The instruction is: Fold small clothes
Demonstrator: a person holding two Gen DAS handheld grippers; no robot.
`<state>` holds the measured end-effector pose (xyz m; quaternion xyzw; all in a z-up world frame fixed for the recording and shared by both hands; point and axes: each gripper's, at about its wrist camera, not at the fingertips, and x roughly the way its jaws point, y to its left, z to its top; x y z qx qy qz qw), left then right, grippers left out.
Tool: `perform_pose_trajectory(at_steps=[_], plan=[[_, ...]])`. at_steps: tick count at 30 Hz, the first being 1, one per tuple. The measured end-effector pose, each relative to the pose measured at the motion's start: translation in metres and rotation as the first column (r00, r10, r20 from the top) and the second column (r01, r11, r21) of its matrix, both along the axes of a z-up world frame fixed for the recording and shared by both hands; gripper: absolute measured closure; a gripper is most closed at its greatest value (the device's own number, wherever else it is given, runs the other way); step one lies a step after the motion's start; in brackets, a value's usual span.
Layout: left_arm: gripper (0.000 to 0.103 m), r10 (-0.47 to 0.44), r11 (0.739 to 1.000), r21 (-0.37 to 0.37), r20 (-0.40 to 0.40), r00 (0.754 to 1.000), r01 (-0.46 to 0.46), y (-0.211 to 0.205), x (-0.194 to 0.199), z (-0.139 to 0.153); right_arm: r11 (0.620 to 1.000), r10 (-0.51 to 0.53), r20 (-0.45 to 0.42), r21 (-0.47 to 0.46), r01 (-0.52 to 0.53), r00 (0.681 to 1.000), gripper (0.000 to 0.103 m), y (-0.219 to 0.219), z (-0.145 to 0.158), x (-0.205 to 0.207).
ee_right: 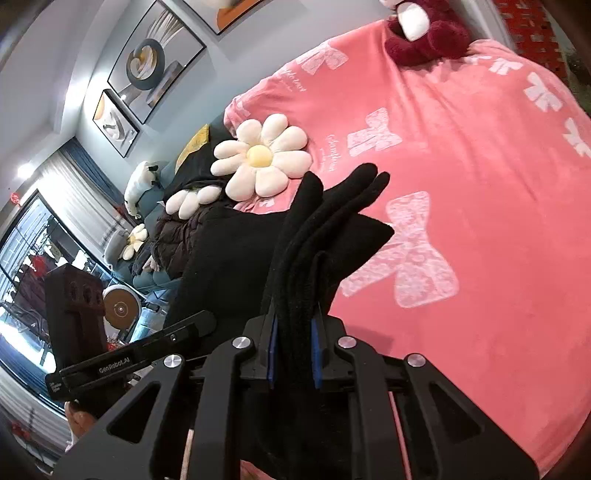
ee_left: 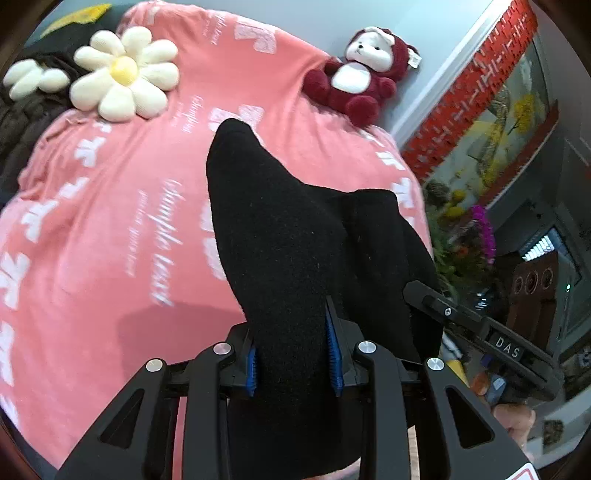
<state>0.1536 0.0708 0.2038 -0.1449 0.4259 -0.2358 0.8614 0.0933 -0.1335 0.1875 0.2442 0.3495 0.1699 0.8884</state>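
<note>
Black garment [ee_left: 295, 258] fills the gap between the left gripper [ee_left: 294, 354] jaws; pad faces hidden except blue edges. Garment's lower end cut off by bottom edge. Right gripper [ee_right: 294, 354]: same, cloth [ee_right: 314, 240] bunched between jaws, layer count unclear. Plush toy [ee_right: 424, 33] far ahead, head cropped. Blanket [ee_left: 110, 240] lettering left of jaws blurred.

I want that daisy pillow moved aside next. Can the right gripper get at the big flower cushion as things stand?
Probably not yet. The right gripper is shut on the black garment, which hangs between it and the flower cushion on the pink blanket; it must let go first.
</note>
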Motion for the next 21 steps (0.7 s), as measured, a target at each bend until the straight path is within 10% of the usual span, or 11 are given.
perform_pose_trajectory(at_steps=[4,7,9,12,21], plan=[[0.070,0.054,0.998,-0.022,-0.030,0.998,-0.054,0.025,0.045,-0.059,1.000,-0.023,-0.057,0.009,0.024,0.998,0.085,0.016,-0.070,0.057],[0.066,0.184,0.983,0.035,-0.152,0.971,-0.180,0.048,0.077,-0.147,0.979,-0.151,-0.292,-0.177,0.102,0.944,0.073,0.017,-0.155,0.093],[0.066,0.236,0.970,0.104,-0.219,0.947,-0.218,0.061,0.081,-0.174,0.988,-0.150,-0.336,-0.093,0.126,0.930,0.073,0.007,-0.172,0.084],[0.062,0.214,0.977,0.043,-0.152,0.965,-0.210,0.078,0.062,-0.168,0.989,-0.124,-0.259,-0.106,0.099,0.958,0.064,0.007,-0.159,0.068],[0.049,0.168,0.967,0.199,-0.037,0.985,-0.157,0.035,0.050,-0.145,0.938,-0.027,-0.230,-0.342,-0.055,0.973,0.068,0.062,-0.157,0.090]])
